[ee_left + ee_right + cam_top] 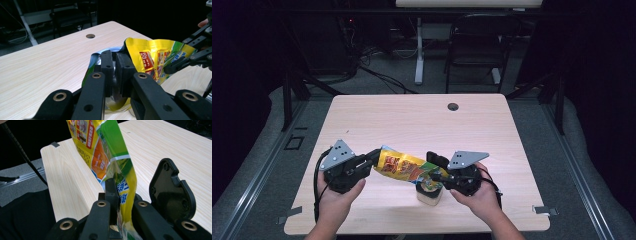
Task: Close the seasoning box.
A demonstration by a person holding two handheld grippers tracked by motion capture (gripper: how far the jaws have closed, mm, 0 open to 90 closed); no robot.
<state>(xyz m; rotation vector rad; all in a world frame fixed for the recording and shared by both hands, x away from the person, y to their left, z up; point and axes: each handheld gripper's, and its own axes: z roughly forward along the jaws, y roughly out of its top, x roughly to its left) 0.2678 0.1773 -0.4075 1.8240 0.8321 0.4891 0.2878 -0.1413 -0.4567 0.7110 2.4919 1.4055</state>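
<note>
A yellow and green snack bag [404,169] hangs stretched between my two grippers above the front of the wooden table [422,125]. My left gripper [375,157] is shut on the bag's left end; in the left gripper view its pads [124,71] pinch the bag [155,56] at its edge. My right gripper [435,175] is shut on the right end, and in the right gripper view the bag [105,155] rises from between the jaws. A small beige cup [430,194] stands on the table just under the bag's right end.
A cable hole [453,106] sits near the table's far edge. A black chair [477,40] and a white desk leg [419,47] stand beyond the table. A black rounded plate [172,195] stands close beside my right jaws. The other gripper [186,60] shows in the left gripper view.
</note>
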